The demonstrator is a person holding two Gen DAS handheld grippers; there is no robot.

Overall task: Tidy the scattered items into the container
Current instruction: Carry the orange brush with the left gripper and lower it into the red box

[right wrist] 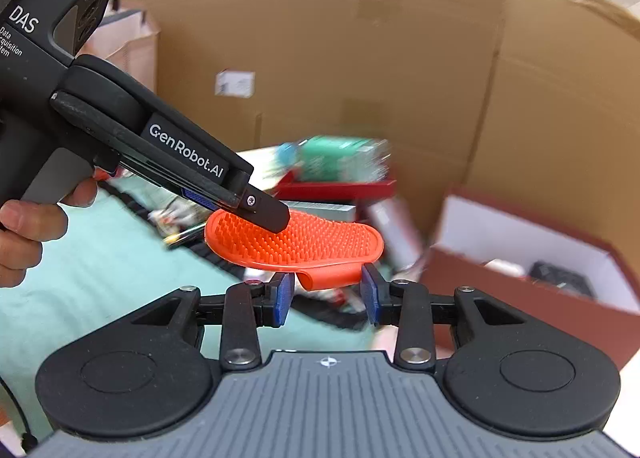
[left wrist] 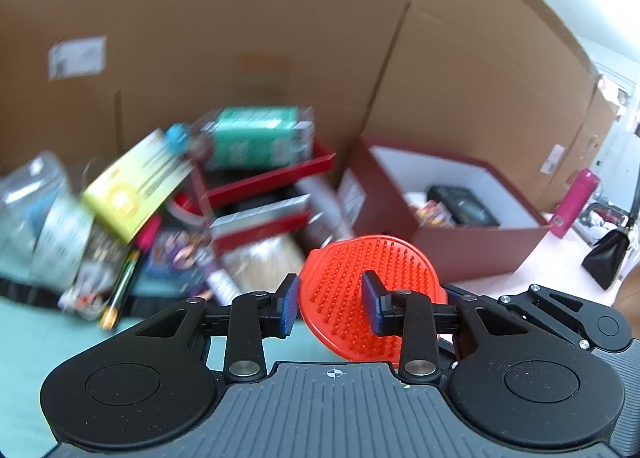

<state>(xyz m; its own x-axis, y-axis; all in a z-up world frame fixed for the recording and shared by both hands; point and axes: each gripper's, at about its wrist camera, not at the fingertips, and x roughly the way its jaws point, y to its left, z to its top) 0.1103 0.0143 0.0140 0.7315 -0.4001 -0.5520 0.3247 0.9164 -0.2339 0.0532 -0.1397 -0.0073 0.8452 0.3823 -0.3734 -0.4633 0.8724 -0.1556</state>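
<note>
Left wrist view: the left tool (left wrist: pixel 331 308) grips an orange bristled brush (left wrist: pixel 360 290), one blue pad on the brush's left edge and the other pressed into its bristled face. The brush stands tilted, bristles toward the camera, held up in the air in front of a dark red container (left wrist: pixel 472 246) with white inner walls. That container sits open to the right of and beyond the brush; a black item (left wrist: pixel 464 204) and a small colourful packet (left wrist: pixel 434 214) lie inside it. Left of the container lies a blurred heap of scattered items: a green box (left wrist: pixel 256 138), a yellow-green card (left wrist: pixel 136 186), red trays (left wrist: pixel 272 178) and a battery (left wrist: pixel 120 290). A tall cardboard box (left wrist: pixel 240 18) rises behind the container. A pink bottle (left wrist: pixel 574 202) stands right of the container.

Right wrist view: the right tool (right wrist: pixel 328 300) has its blue pads on either side of the brush's (right wrist: pixel 296 242) orange strap loop (right wrist: pixel 328 278); whether they press on it I cannot tell. The left tool (right wrist: pixel 256 210) comes in from the upper left, held by a hand (right wrist: pixel 24 234), and is clenched on the brush's left end. The brush lies nearly flat here, bristles up, to the left of the container (right wrist: pixel 520 298). A mint-green surface (right wrist: pixel 100 266) lies below the brush, left of the container.
</note>
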